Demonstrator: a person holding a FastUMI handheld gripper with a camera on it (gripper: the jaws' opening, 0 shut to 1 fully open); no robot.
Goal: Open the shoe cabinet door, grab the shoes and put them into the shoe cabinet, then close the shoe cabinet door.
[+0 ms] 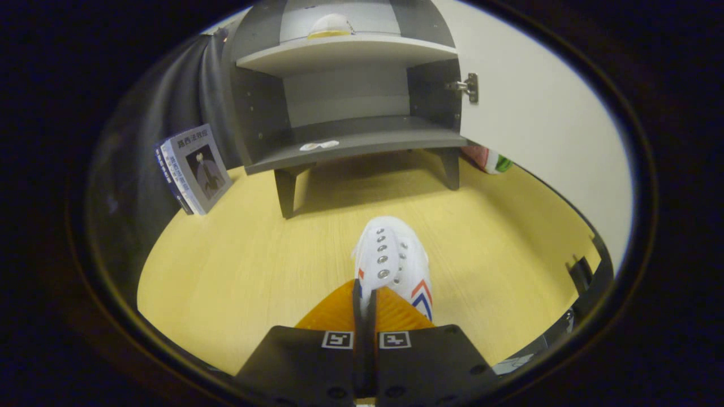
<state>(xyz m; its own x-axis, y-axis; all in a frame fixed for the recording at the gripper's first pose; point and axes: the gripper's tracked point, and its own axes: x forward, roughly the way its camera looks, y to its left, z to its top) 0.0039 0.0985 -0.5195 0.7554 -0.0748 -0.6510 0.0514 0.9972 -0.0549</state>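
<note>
Above the yellow wooden tabletop (237, 265), tool (365, 299) pinched tight on white shoe (393, 257), open cabinet (350, 90) beyond.

The shoe (396, 260) lies on the worktop (237, 271), held between the gripper (365, 305) fingers, with the cabinet (345, 102) beyond. Its door (537, 130) stands open at right; a book (195, 168) leans left of it.
</note>
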